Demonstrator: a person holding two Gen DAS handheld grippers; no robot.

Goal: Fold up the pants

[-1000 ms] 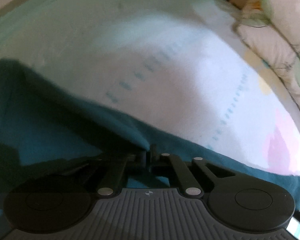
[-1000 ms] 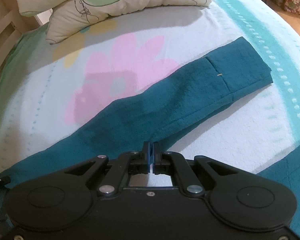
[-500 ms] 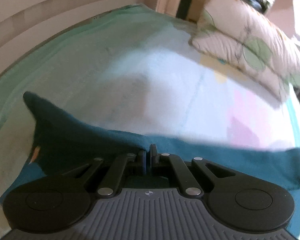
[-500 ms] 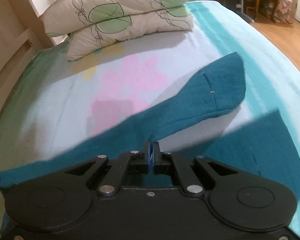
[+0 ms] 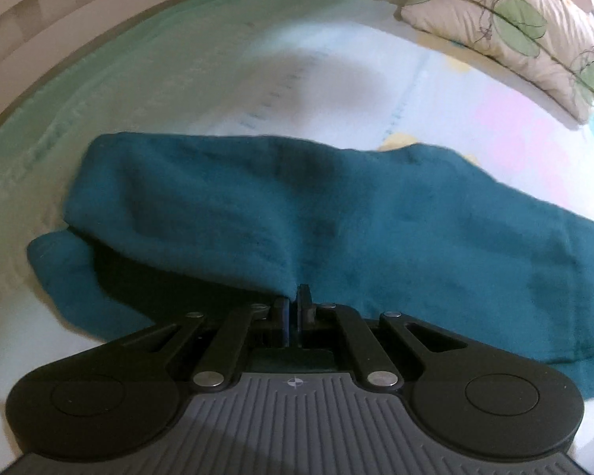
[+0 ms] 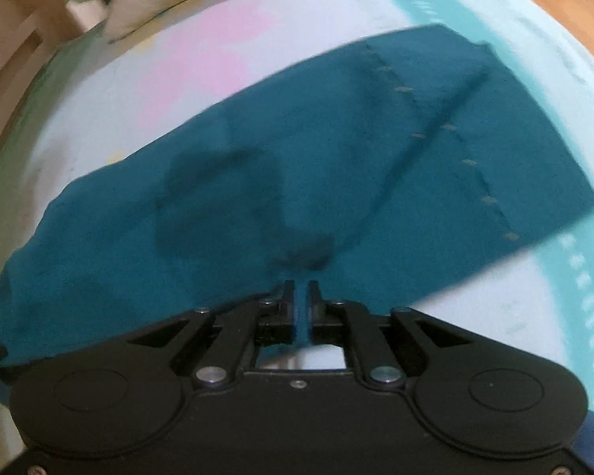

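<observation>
Teal pants (image 5: 336,213) lie folded over on the bed (image 5: 146,79), long axis running L-R across both views, directly ahead of and under both tools. Left hand-held gripper (image 5: 294,308) is pinched tight on the near cloth edge. Right hand-held gripper (image 6: 301,297): jaws have just been opening, now a narrow gap w/ a strip of fabric between them, so release looks underway. No containers. Pillows (image 5: 507,27) sit beyond, well apart.
</observation>
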